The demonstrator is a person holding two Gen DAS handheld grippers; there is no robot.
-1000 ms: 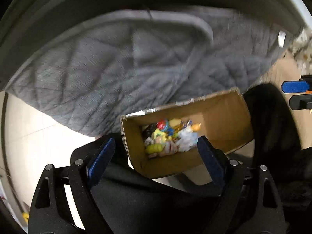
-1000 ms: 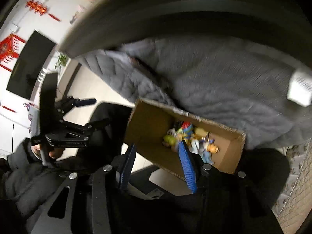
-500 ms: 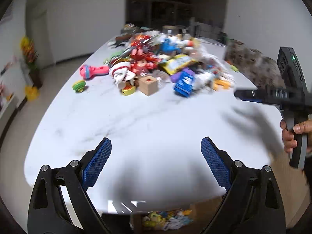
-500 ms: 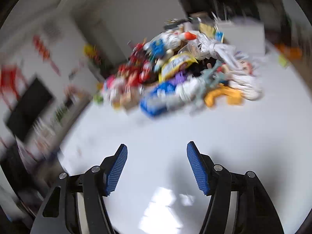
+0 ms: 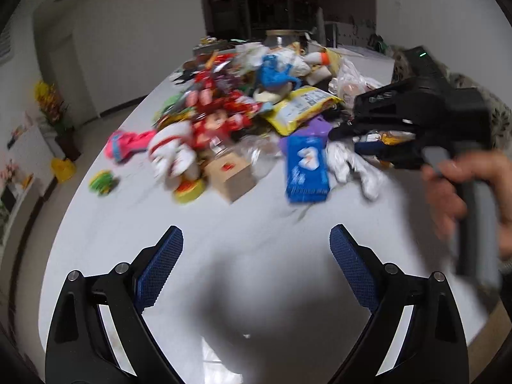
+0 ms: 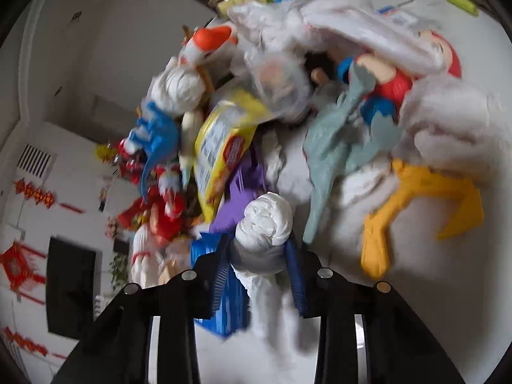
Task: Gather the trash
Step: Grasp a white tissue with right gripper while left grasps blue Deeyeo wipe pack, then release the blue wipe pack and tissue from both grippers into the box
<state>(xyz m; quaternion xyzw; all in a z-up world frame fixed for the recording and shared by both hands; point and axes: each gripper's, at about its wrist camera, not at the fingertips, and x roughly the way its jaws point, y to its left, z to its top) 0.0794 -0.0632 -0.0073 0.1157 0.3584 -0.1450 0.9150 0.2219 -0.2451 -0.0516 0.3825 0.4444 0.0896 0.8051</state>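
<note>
The right gripper [image 6: 259, 272] closes its fingers on a crumpled white tissue [image 6: 265, 224] at the near edge of the large trash pile [image 5: 256, 108] left on the tabletop [image 5: 256, 256], while the left gripper [image 5: 256, 265] hangs spread and empty.

The white table [image 5: 256, 224] looks smooth and faintly glossy. The crumpled white wad [image 6: 265, 224] is matt tissue paper, the yellow snack bag [image 5: 300, 108] shiny plastic film, the small box [image 5: 228, 172] matt cardboard.

Crumpled white tissue wad [image 6: 265, 224] between blue pads
</note>
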